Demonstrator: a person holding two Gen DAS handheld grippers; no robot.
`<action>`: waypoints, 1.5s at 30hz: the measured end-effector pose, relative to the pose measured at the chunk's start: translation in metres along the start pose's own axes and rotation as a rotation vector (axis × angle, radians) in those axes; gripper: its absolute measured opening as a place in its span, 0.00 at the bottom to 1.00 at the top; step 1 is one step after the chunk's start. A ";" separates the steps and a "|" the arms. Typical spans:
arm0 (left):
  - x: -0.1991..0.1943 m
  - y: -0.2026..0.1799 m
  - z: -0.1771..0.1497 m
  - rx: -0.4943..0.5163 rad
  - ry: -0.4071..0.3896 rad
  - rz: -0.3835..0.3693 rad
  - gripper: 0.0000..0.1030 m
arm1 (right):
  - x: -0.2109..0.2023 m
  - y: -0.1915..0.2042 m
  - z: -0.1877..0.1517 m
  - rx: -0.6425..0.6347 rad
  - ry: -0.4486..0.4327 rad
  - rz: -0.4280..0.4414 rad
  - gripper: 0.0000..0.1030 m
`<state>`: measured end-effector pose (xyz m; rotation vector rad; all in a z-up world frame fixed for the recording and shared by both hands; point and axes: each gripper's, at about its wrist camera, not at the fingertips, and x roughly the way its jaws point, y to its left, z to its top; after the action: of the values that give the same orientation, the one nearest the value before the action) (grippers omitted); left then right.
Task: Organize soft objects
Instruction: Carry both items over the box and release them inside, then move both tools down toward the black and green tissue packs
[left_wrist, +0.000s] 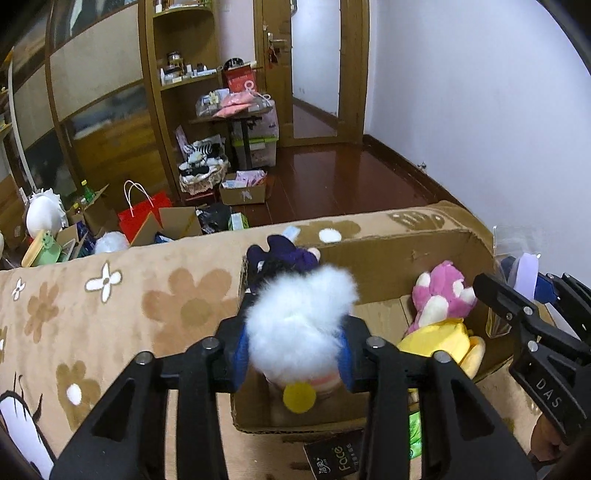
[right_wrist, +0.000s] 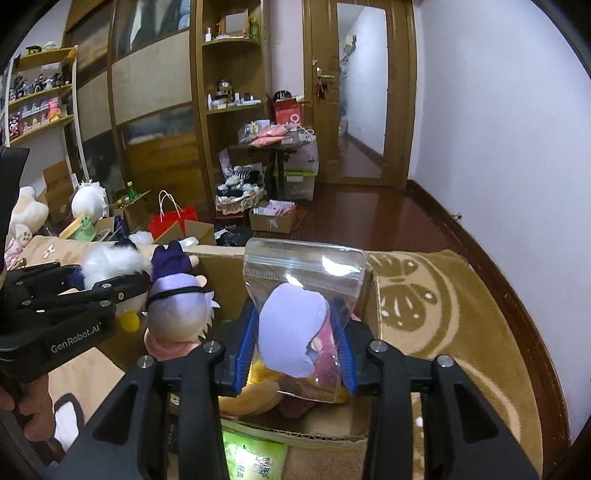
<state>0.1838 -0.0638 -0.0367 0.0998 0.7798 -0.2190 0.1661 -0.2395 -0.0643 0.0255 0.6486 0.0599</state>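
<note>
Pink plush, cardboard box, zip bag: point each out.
Pink plush (left_wrist: 441, 291), left wrist view, on its body.
Cardboard box (left_wrist: 388, 258), left wrist view, on the far inner wall.
Zip bag (right_wrist: 306, 264), right wrist view, on its clear top.

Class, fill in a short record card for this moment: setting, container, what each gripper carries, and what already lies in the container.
Setting: brown flowered blanket in a cluttered room
Container: open cardboard box on the blanket
Left gripper: clamped on a white fluffy plush, above the box
Right gripper: clamped on a clear zip bag with a lilac item inside
Already in box: pink plush, yellow plush
</note>
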 end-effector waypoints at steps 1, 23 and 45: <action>0.001 0.000 -0.001 0.000 0.004 0.001 0.54 | 0.001 -0.001 0.000 0.004 0.008 0.007 0.41; -0.037 0.014 -0.021 0.027 0.037 0.061 0.89 | -0.054 0.017 -0.004 -0.032 -0.027 -0.045 0.87; -0.059 0.025 -0.066 -0.073 0.190 -0.023 0.89 | -0.086 0.025 -0.053 -0.006 0.044 -0.015 1.00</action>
<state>0.1036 -0.0189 -0.0408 0.0426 0.9779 -0.2042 0.0639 -0.2198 -0.0536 0.0132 0.6924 0.0484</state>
